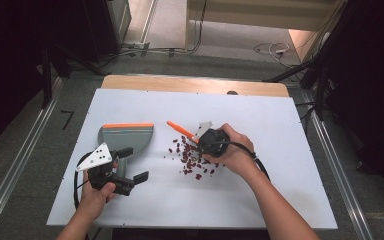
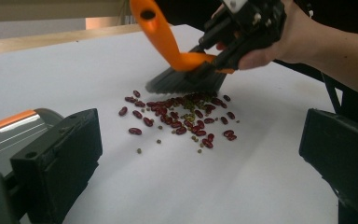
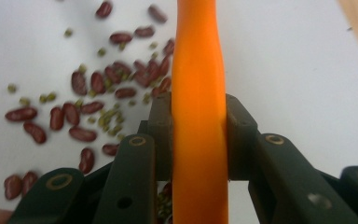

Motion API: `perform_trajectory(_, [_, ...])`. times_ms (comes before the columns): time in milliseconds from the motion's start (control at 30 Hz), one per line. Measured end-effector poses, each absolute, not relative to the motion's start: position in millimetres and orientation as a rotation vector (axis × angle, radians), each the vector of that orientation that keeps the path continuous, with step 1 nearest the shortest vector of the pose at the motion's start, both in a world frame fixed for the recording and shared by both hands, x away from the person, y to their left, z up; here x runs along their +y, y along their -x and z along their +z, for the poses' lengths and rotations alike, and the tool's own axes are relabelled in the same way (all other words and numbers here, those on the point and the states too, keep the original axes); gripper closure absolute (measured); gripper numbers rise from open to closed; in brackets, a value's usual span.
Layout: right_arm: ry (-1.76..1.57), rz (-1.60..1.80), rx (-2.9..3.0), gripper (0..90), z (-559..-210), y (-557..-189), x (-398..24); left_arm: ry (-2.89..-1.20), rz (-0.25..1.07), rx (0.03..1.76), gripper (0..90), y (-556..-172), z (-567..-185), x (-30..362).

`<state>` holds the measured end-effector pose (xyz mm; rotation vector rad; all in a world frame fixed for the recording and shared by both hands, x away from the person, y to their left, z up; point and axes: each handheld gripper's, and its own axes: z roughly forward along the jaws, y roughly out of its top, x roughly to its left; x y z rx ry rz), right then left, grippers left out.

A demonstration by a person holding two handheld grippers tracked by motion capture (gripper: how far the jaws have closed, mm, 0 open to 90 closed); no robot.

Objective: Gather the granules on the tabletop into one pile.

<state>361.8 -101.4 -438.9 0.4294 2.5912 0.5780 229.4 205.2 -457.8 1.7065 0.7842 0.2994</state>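
My right gripper (image 1: 205, 139) is shut on the orange handle of a small brush (image 1: 180, 129), and a hand wraps the gripper. Its jaws clamp the handle (image 3: 199, 116) from both sides. The grey bristles (image 2: 186, 80) hang just over the far edge of a scatter of red beans and small green beans (image 2: 182, 116), seen on the white board (image 1: 190, 160) and under the handle (image 3: 88, 107). A grey dustpan with an orange edge (image 1: 127, 136) lies to the left. My left gripper (image 1: 135, 166) stands open just in front of it, nothing between its jaws (image 2: 200, 158).
The white board (image 1: 280, 190) covers a wooden table and has bare room on its right and near sides. The dustpan's body (image 2: 9, 135) lies beside my left jaw. Cables trail from both grippers; dark stands and floor rails flank the table.
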Motion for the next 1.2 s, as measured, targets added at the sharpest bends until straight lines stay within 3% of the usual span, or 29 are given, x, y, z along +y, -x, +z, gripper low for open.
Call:
perform_trajectory(233, [-0.431, 0.609, 2.55, 68.5, -423, -385, -89, -1.7, 0.302, 0.785, 0.0, -229, -458, 206])
perform_trajectory(533, [-0.293, 0.505, 2.522, 68.5, -452, -411, -58, -1.692, 0.305, 0.792, 0.0, -228, -458, 211])
perform_trajectory(1200, [-0.163, 0.446, 2.635, 67.6, -460, -374, -52, -1.695, 0.307, 0.794, 0.0, -228, -457, 210])
